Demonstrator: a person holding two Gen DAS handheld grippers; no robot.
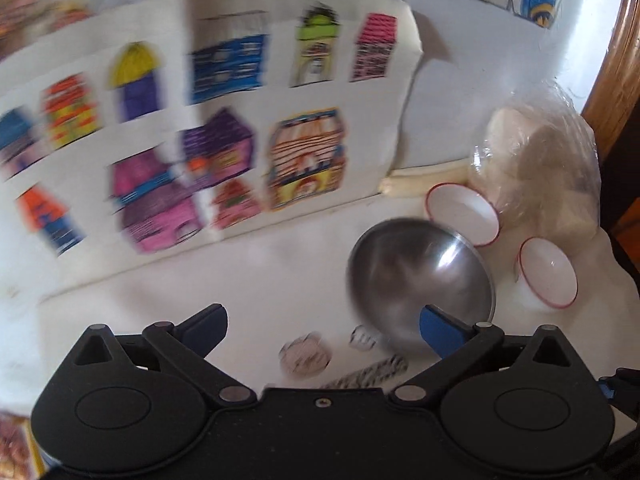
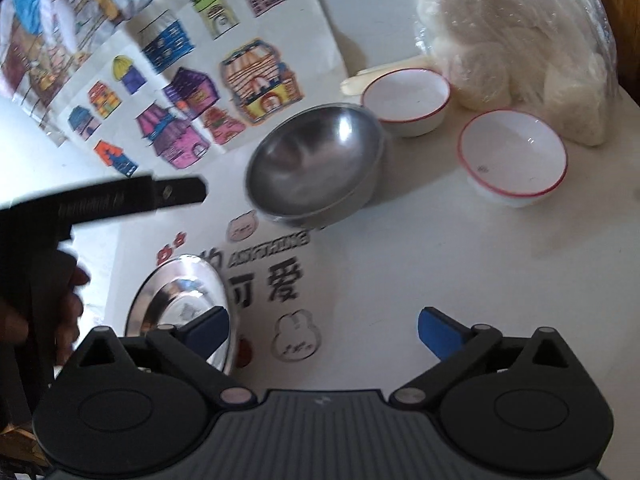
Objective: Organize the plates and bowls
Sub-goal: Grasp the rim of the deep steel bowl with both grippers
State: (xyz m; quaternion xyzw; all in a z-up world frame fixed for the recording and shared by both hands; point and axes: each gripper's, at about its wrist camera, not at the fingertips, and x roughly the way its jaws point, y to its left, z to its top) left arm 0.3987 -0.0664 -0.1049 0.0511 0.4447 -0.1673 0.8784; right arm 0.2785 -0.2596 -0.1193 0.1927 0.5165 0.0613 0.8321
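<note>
A steel bowl (image 1: 420, 276) (image 2: 316, 164) stands on the white table, seemingly stacked on another steel bowl. Two white bowls with red rims sit to its right: one farther (image 1: 462, 214) (image 2: 406, 94), one nearer (image 1: 548, 272) (image 2: 512, 156). A shiny steel plate (image 2: 182, 300) lies near the left finger of my right gripper. My left gripper (image 1: 324, 324) is open, its right finger at the steel bowl's near rim. My right gripper (image 2: 324, 330) is open and empty above the table. The left gripper's body (image 2: 104, 204) shows at the left of the right wrist view.
A sheet of coloured house drawings (image 1: 200, 128) (image 2: 192, 72) lies behind the bowls. A clear bag of white buns (image 1: 544, 160) (image 2: 516, 40) sits at the right, a pale stick (image 1: 424, 180) beside it. A wooden edge (image 1: 616, 60) borders the right.
</note>
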